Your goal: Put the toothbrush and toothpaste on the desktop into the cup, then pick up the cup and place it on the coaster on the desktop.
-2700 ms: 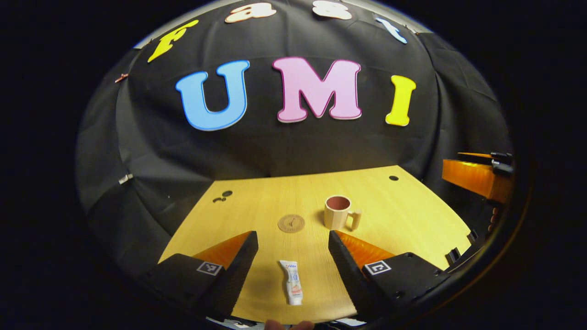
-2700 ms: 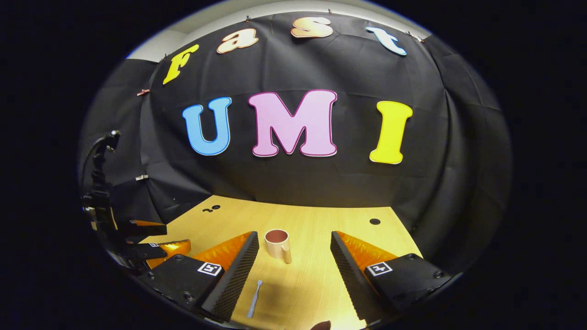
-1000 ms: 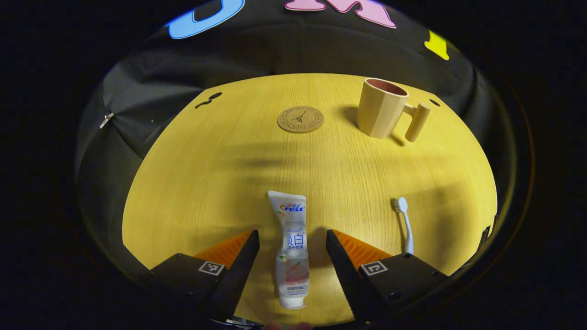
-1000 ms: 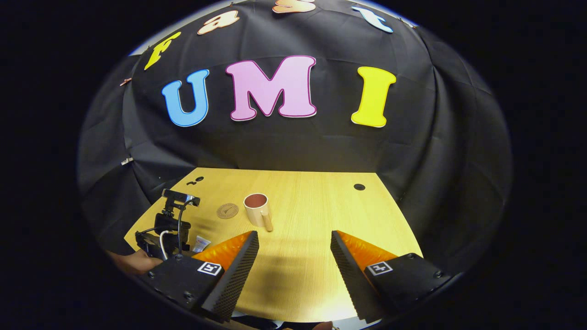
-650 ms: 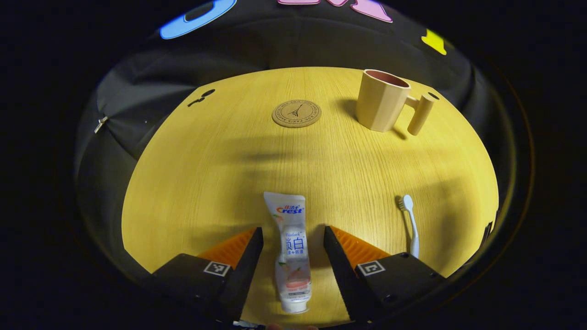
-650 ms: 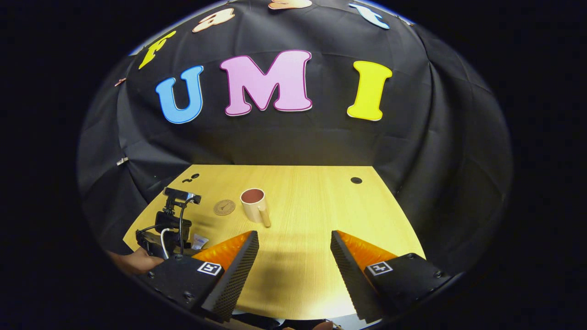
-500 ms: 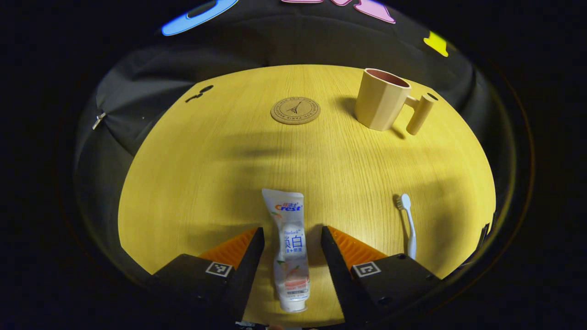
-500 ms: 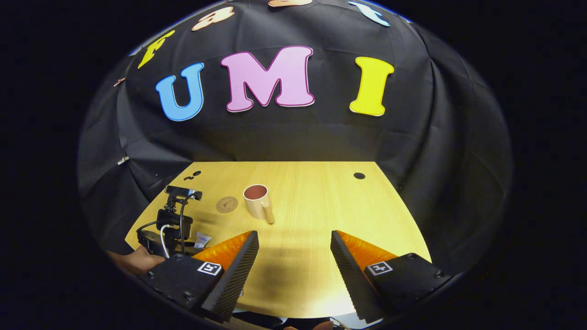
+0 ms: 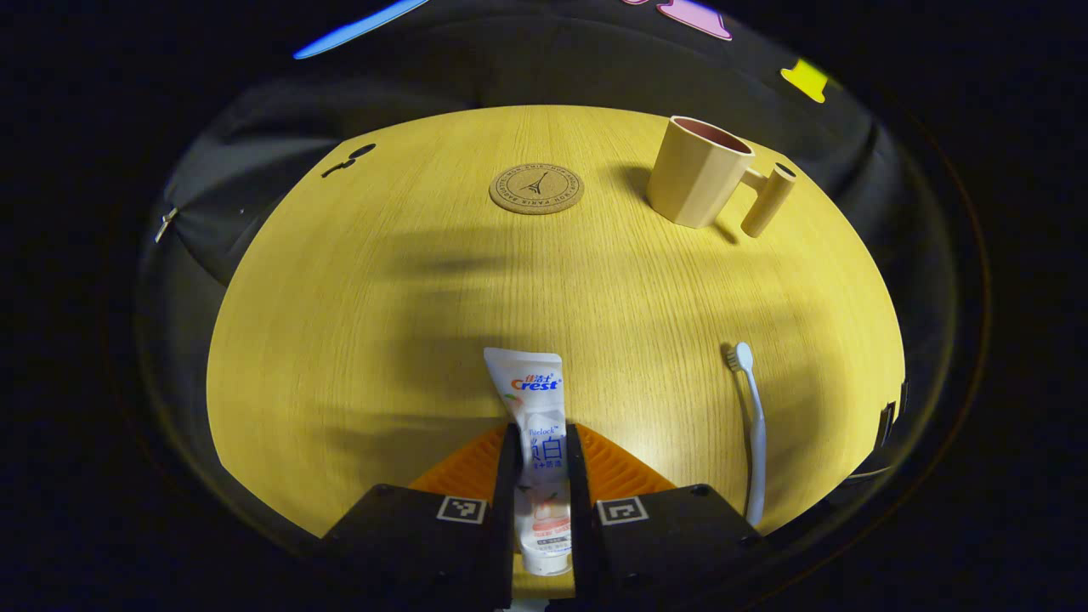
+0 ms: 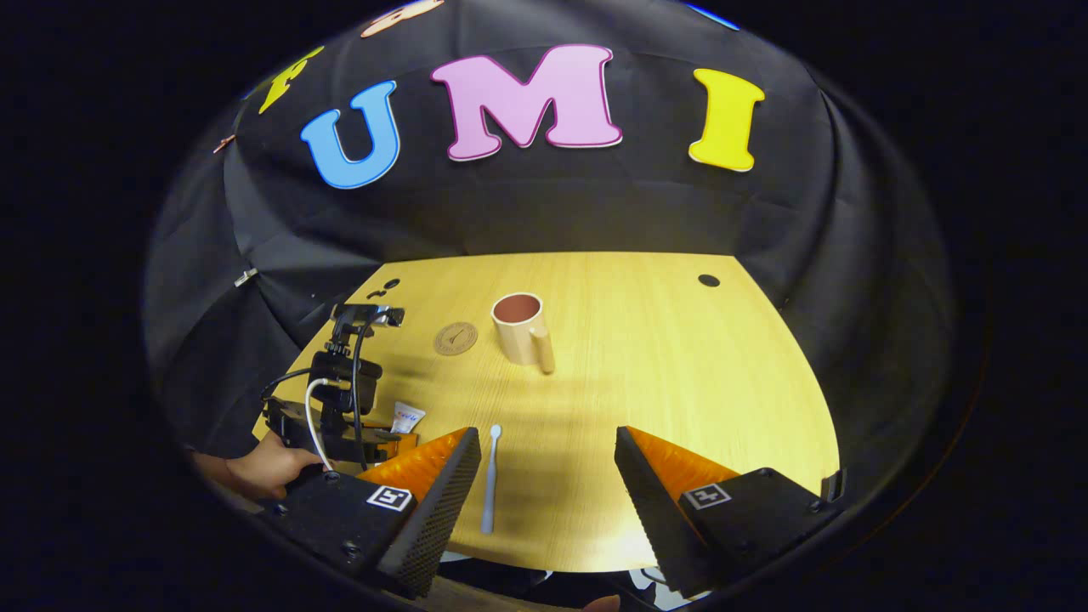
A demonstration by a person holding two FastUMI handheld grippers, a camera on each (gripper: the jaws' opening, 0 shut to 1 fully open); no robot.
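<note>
In the left gripper view my left gripper (image 9: 541, 442) is shut on the white toothpaste tube (image 9: 535, 404), which lies flat on the wooden desktop (image 9: 408, 280) with its crimped end pointing away. A white toothbrush (image 9: 753, 421) lies to its right, bristles away. Further back stand the beige cup (image 9: 693, 174), handle to the right, and the round cork coaster (image 9: 536, 188) left of it. In the right gripper view my right gripper (image 10: 544, 459) hangs open above the desk's near edge. The toothbrush (image 10: 490, 480) lies just inside its left finger. The cup (image 10: 518, 327), the coaster (image 10: 456, 337) and the left gripper (image 10: 340, 408) on the tube (image 10: 407, 418) sit beyond.
A person's hand (image 10: 255, 467) holds the left gripper at the desk's left front corner. Small round holes (image 10: 708, 280) mark the desktop's back corners. The black cloth wall closes the desk at the back and sides.
The left gripper's fingers closed in from wide apart onto the toothpaste tube. The right gripper tilted down and moved closer, bringing the toothbrush into its view.
</note>
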